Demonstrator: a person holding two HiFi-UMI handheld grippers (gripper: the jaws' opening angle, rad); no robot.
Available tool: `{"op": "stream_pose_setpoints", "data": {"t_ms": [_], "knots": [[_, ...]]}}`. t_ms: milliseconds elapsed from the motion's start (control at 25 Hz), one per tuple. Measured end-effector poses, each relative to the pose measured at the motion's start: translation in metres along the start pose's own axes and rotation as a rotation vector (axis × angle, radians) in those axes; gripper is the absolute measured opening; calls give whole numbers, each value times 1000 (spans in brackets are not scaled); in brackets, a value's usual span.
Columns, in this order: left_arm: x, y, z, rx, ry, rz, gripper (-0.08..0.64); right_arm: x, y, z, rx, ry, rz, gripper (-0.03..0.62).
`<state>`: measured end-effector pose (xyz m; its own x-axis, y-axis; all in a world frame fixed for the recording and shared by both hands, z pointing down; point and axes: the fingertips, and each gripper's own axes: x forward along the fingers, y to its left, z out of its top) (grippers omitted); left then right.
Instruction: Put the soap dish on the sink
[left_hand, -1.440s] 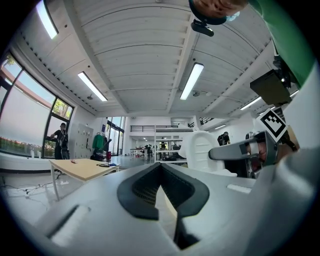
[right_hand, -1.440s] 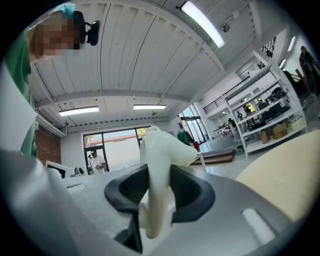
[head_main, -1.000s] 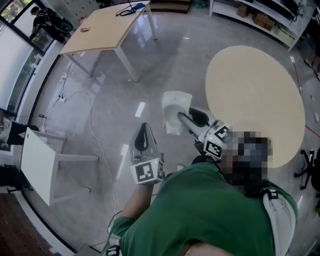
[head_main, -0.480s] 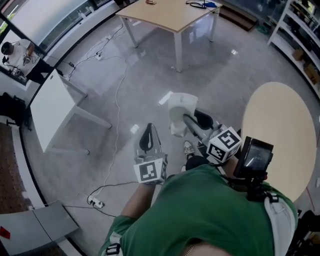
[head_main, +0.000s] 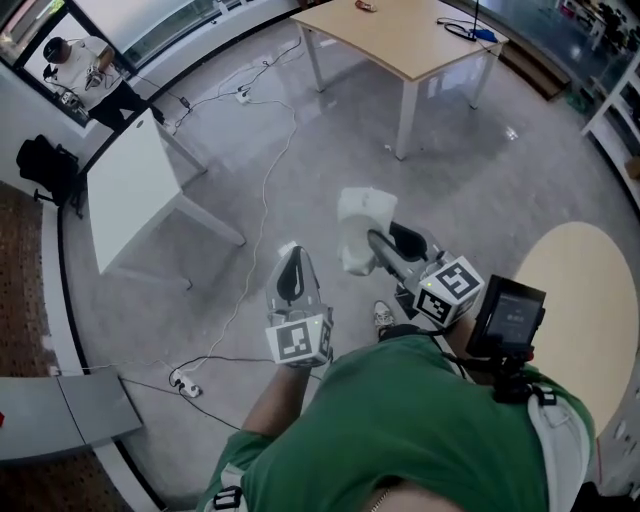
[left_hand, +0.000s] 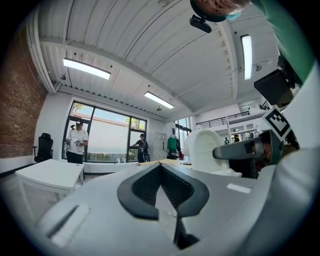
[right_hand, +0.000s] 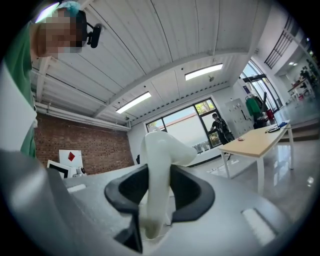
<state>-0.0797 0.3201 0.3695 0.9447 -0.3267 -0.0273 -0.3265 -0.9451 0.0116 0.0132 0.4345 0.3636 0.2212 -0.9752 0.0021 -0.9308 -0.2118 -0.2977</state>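
My right gripper is shut on the white soap dish, which hangs in the air over the grey floor. In the right gripper view the soap dish stands on edge between the black pads. My left gripper is held beside it, lower and to the left, with its jaws shut and nothing between them. The left gripper view shows the left gripper with its pads together and the soap dish off to the right. No sink is in view.
A wooden table stands ahead, a white table to the left and a round beige table to the right. A white cable and power strip lie on the floor. People stand by the far windows.
The head view has swung so the room shifted right: the round table slid toward the right edge and the white table came in. Both grippers kept their pose, soap dish still held.
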Motion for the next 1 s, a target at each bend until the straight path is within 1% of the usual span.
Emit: {"op": "stream_pose_setpoints", "data": {"t_ms": [240,600,760,1000], "knots": [[32,7,-3,6,11,65,3,29,-30,7,14,7,57,129],[79,-1,-7,23,19,133,3,52,-80,13,31,17,114,129],[87,0,-12,29,31,161,3,61,-88,11,37,31,140,129],[97,21,-14,29,39,210,3,89,-88,8,43,50,184,129]]}}
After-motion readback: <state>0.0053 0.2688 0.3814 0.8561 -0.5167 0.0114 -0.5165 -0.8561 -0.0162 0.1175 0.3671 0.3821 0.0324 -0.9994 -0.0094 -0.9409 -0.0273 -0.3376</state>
